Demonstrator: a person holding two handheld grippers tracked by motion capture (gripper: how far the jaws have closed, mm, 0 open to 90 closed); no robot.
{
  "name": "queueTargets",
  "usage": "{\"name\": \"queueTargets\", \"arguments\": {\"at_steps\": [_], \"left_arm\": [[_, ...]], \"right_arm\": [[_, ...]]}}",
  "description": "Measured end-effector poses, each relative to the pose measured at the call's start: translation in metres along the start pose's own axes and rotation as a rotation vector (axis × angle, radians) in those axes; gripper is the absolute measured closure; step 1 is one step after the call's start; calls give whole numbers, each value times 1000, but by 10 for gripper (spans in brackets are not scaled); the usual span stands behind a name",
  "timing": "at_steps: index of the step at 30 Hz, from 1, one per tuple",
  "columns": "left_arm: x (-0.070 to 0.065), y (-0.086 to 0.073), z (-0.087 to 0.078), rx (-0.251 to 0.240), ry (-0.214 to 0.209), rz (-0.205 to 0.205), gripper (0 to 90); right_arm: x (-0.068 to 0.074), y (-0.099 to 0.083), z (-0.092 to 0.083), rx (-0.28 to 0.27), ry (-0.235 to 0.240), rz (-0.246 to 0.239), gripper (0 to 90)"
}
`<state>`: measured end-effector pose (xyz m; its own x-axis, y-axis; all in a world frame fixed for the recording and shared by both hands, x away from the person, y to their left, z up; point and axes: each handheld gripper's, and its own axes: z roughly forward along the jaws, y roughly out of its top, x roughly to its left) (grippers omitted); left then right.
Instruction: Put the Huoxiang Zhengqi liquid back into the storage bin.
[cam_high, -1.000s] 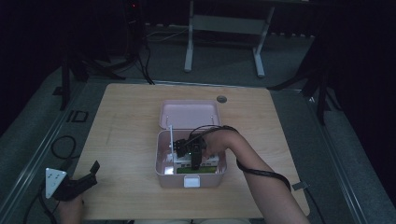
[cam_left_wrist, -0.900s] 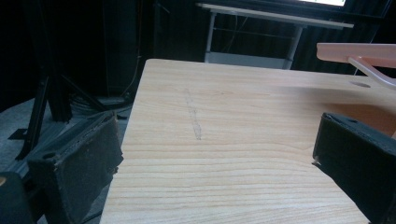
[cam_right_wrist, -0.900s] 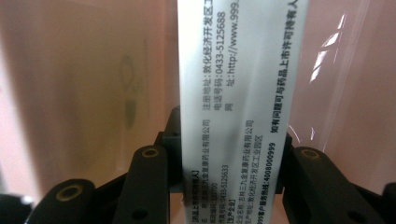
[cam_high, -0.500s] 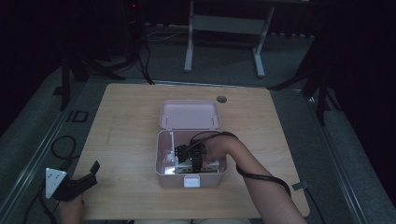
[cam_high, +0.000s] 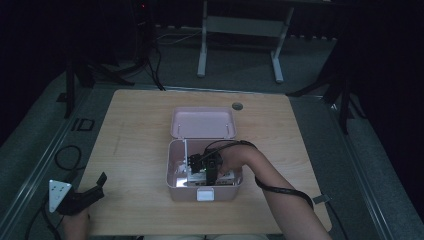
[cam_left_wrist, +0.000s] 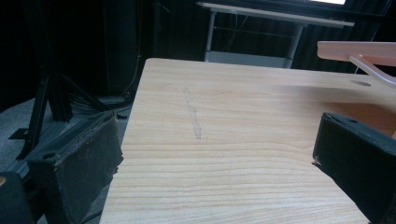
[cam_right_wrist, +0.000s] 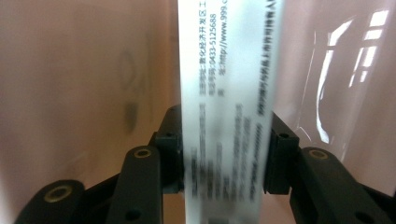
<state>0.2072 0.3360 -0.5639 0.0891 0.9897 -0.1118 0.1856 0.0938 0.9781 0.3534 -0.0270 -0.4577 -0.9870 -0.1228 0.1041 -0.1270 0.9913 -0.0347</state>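
On the wooden table (cam_high: 140, 150), near the middle of its front half, sits a pink box (cam_high: 172, 176) with its lid (cam_high: 202, 122) flipped open toward the far edge. The lid lies flat on the table, touching the back of the box. A small white latch (cam_high: 204, 194) sits on the front wall of the box, facing the near edge. Close to the far edge, just behind the lid, there is a small round hole (cam_high: 237, 106) in the table.

The person's right arm (cam_high: 285, 205) comes in from the near right corner and reaches into the box. The right gripper (cam_right_wrist: 224, 154) is down inside it. A white carton (cam_right_wrist: 229, 93) with printed writing stands between its two black jaws, with the pink wall of the box behind it. The jaws have just been opening a little, and the carton is between them; the pads sit right against its sides, but whether they press on it cannot be told.

The left gripper (cam_high: 82, 196) rests at the near left corner of the table, well apart from the box. Its jaws are spread wide, with bare wood showing between them.
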Motion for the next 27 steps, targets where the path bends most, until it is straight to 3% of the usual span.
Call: {"name": "queueTargets", "arguments": {"at_steps": [11, 15, 24, 27], "left_arm": [[0, 0, 0, -1, 2, -1, 10], [0, 0, 0, 0, 1, -1, 10], [0, 0, 0, 1, 0, -1, 10], [0, 0, 0, -1, 0, -2, 10]], "right_arm": [[7, -15, -36, -55, -47, 10, 572], [7, -26, -47, -71, -63, 35, 545], [2, -53, -67, -137, -101, 83, 431], [1, -64, -75, -182, -113, 100, 345]]}}
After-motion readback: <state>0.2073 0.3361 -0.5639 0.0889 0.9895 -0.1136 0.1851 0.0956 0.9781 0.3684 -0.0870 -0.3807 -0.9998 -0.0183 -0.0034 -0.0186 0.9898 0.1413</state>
